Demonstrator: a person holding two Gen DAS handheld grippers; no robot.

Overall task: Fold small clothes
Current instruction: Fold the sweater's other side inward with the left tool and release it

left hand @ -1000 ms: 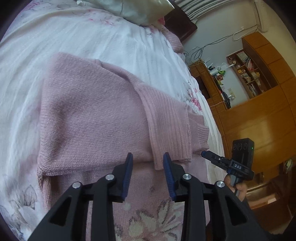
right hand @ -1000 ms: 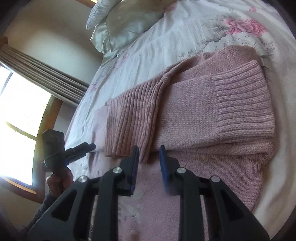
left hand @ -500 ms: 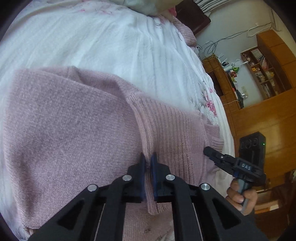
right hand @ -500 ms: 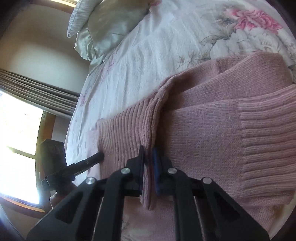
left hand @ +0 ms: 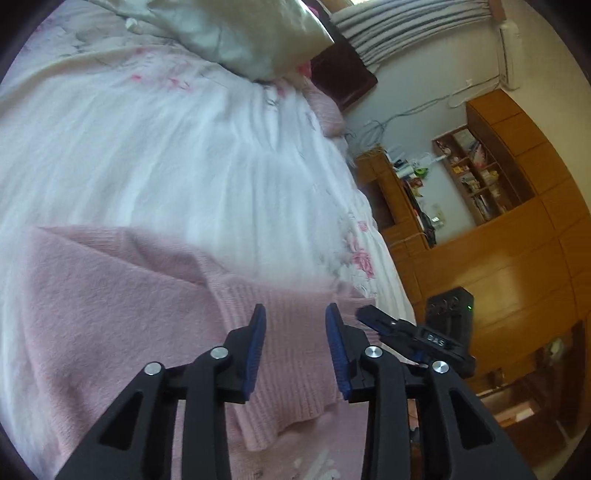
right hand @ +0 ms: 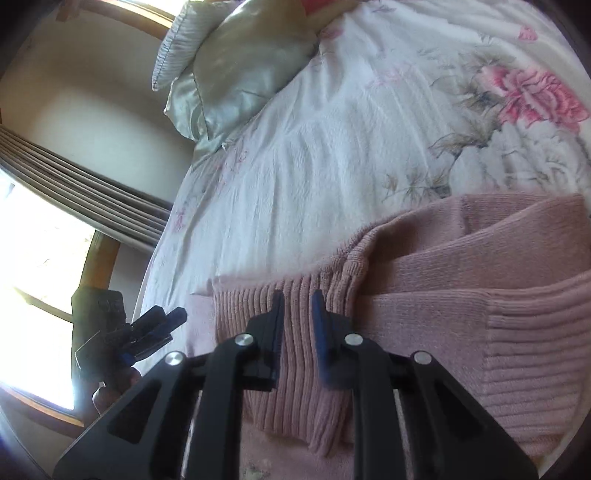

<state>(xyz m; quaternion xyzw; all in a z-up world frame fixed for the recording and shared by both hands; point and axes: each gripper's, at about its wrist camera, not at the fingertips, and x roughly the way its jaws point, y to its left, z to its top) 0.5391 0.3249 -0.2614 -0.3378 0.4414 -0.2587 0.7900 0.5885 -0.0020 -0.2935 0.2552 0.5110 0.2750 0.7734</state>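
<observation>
The pink knit sweater (left hand: 110,306) lies folded on the bed (left hand: 147,158), well below the pillow (left hand: 240,33), its ribbed hem (right hand: 295,354) doubled over the body. The left gripper (left hand: 293,321) and right gripper (right hand: 298,306) both hover above that hem with fingers apart, holding nothing, probably so the fold can settle flat.

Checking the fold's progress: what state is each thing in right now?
Sweater: folded, flat on the bed, ungripped.
Left gripper: open, above the ribbed hem.
Right gripper: open, above the ribbed hem.
Pillow: lying at the bed's head.
</observation>
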